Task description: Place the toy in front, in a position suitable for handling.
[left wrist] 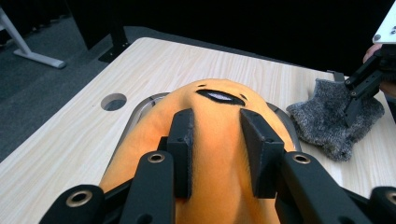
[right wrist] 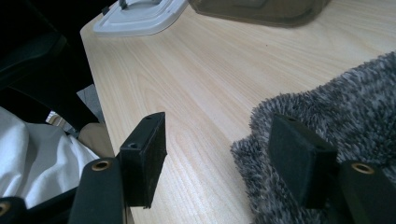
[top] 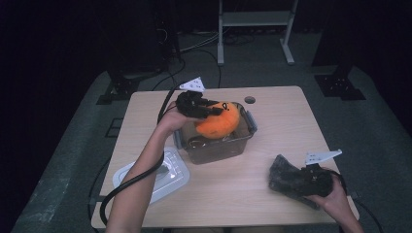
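An orange plush toy [top: 221, 124] hangs tilted over a clear plastic container [top: 218, 149], its lower end inside the rim. My left gripper [top: 214, 110] is shut on it from the left. In the left gripper view the black pads [left wrist: 183, 140] press into both sides of the plush [left wrist: 215, 156] above the container's rim [left wrist: 140, 105]. At the front right a grey fuzzy cloth [top: 283, 174] lies on the table. My right gripper [top: 294, 182] stands open at it: one jaw rests on the cloth [right wrist: 336, 102], the other over bare wood, and the right gripper [right wrist: 217, 126] grips nothing.
The container's white lid [top: 155, 177] lies at the front left of the wooden table [top: 272, 126]. A round cable hole [top: 249, 100] sits near the far edge. Black cables trail off the left side. The table's front edge is close to my right hand.
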Motion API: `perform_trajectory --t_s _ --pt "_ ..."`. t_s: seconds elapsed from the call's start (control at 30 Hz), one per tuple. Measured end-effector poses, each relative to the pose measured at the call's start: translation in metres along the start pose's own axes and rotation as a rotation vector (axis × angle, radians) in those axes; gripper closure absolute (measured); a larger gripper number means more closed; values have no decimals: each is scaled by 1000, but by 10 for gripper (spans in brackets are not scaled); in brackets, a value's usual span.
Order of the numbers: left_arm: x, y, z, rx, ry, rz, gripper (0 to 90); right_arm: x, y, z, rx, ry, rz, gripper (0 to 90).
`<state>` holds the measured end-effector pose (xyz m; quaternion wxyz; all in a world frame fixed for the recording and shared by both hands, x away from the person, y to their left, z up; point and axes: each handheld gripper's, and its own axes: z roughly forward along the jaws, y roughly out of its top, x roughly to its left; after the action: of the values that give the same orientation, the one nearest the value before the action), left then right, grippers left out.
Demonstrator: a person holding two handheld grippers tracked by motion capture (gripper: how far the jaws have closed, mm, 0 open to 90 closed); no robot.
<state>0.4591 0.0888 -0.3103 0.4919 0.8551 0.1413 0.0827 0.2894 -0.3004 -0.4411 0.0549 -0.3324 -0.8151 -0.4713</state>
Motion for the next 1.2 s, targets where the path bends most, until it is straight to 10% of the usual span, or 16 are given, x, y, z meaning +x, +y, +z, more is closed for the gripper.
perform_trajectory --t_s 1.2 --pt "2 -12 34 88 -48 0 669 0 -1 -2 1 1 0 361"
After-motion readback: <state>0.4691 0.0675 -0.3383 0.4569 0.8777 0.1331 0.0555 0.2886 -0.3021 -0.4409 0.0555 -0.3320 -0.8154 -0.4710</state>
